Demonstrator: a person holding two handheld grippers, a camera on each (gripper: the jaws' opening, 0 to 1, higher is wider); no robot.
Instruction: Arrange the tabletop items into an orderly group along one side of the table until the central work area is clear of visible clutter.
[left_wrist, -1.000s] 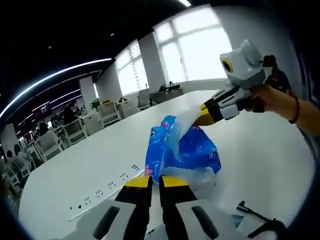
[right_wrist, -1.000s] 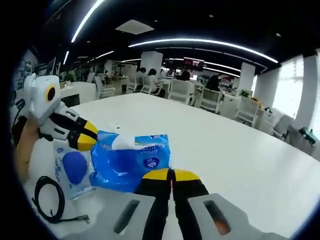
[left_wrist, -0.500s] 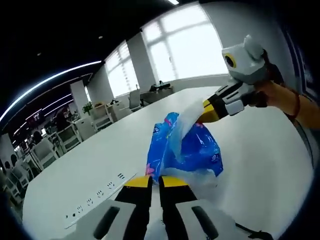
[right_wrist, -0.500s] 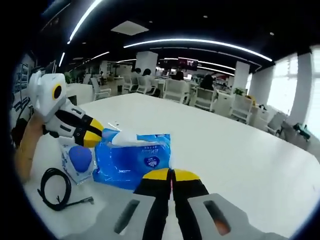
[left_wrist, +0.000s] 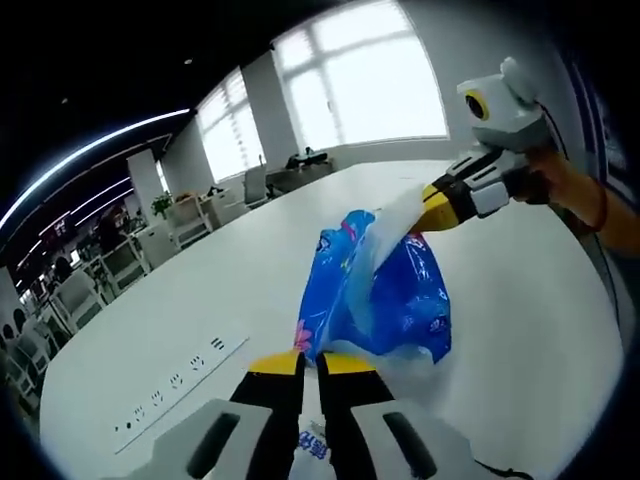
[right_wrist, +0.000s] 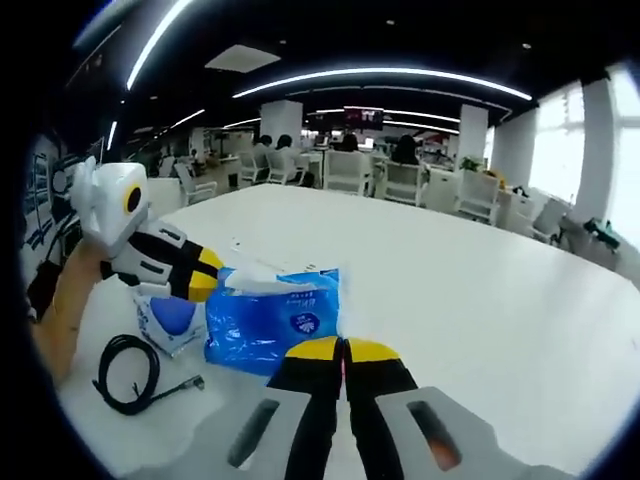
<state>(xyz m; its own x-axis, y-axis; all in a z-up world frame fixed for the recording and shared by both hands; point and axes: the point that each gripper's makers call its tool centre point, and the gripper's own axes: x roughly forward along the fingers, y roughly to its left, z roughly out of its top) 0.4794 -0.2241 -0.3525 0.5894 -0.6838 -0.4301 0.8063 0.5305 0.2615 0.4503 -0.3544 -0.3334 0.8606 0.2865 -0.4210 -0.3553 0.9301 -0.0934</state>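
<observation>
- Left gripper view: the blue tissue pack (left_wrist: 385, 295) is held up between both tools, over the table (left_wrist: 200, 300). It looks light, soft and slick.
- The left tool (left_wrist: 310, 362) is shut on its near edge; the right tool (left_wrist: 432, 205) pinches the white film at the far end.
- Safer to hold the crimped ends than the loose film.
- Right gripper view: a small pouch (right_wrist: 172, 318) and black cable (right_wrist: 130, 370) lie near on the smooth white table, in an open office.

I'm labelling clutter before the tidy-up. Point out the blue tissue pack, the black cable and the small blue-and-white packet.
blue tissue pack (right_wrist: 268, 330): right gripper view, on its blue front face.
black cable (right_wrist: 128, 373): right gripper view, on the coiled loop.
small blue-and-white packet (right_wrist: 172, 318): right gripper view, on its blue oval print.
</observation>
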